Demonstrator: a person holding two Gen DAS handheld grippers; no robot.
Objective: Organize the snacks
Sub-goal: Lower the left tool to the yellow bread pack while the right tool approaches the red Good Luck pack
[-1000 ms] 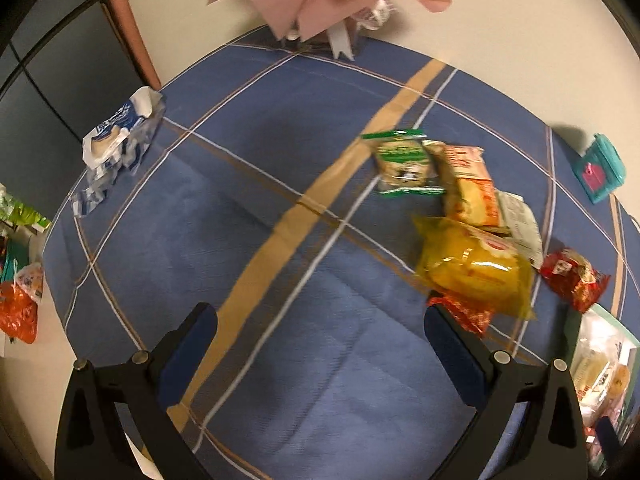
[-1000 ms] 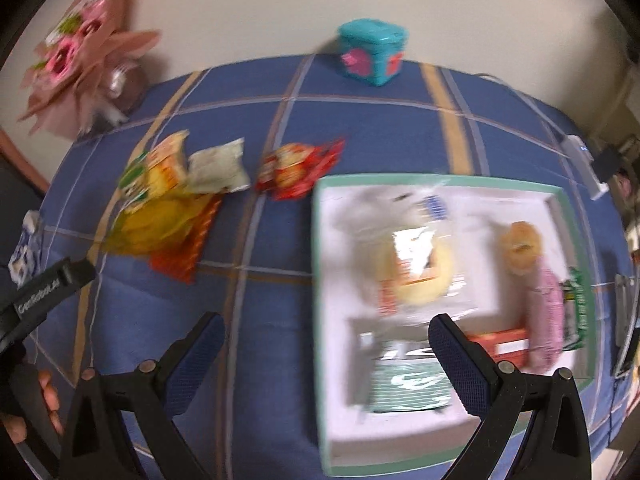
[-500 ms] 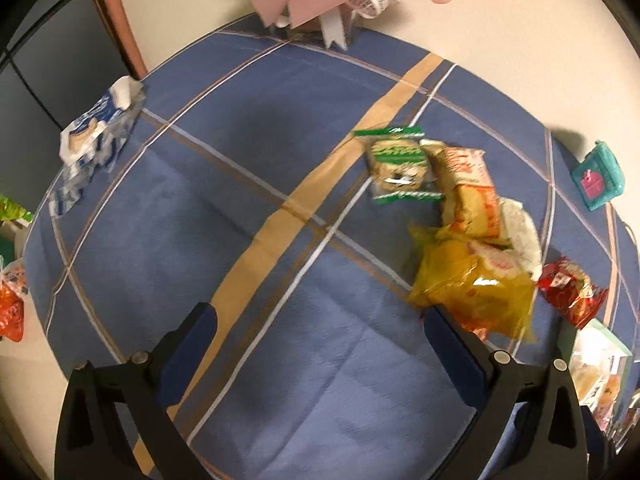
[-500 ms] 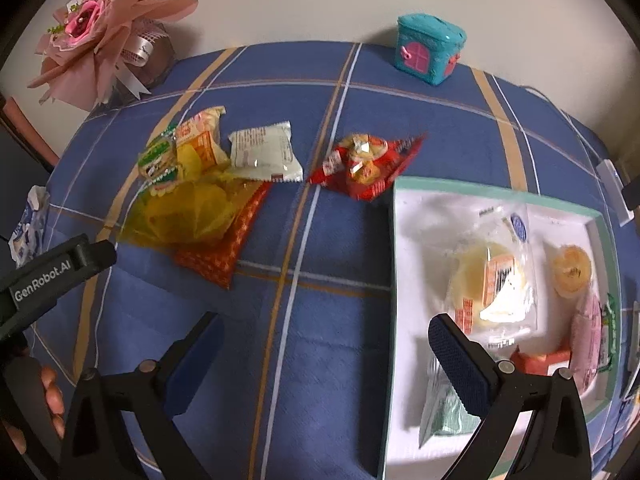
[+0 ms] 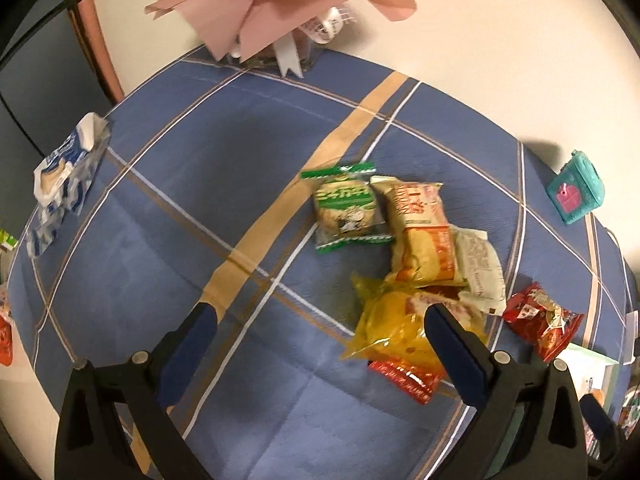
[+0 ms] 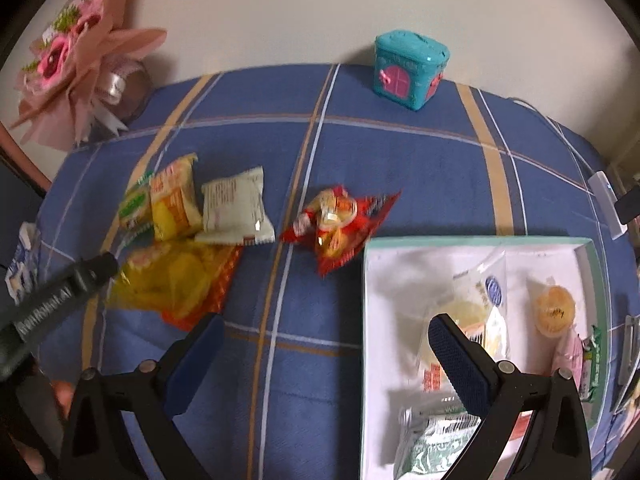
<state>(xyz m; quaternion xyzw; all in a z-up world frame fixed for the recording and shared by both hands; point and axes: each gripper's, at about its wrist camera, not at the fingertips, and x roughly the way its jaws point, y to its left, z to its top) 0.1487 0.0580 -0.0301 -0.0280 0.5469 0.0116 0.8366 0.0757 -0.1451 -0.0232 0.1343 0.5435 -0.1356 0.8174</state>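
Loose snacks lie in a cluster on the blue plaid cloth: a green packet (image 5: pixel 346 208), an orange packet (image 5: pixel 422 236), a white packet (image 5: pixel 478 266), a yellow bag (image 5: pixel 394 326) over an orange-red packet (image 5: pixel 402 376), and a red bag (image 5: pixel 540 320). My left gripper (image 5: pixel 320 344) is open, its right finger hanging over the yellow bag. In the right wrist view the red bag (image 6: pixel 340 230) lies just left of the white tray (image 6: pixel 374 280), which holds several snacks. Empty and open, my right gripper (image 6: pixel 324 360) hovers over the tray's left edge.
A pink paper bouquet (image 5: pixel 272 12) stands at the back against the wall. A teal toy house (image 6: pixel 408 68) sits at the back right. A blue-white packet (image 5: pixel 66 176) lies at the cloth's left edge. A white strip (image 6: pixel 608 204) lies at the right edge.
The left gripper has moved toward the snack cluster, so the yellow bag now sits under its right finger. The right gripper has shifted slightly right, back over the tray's left edge.
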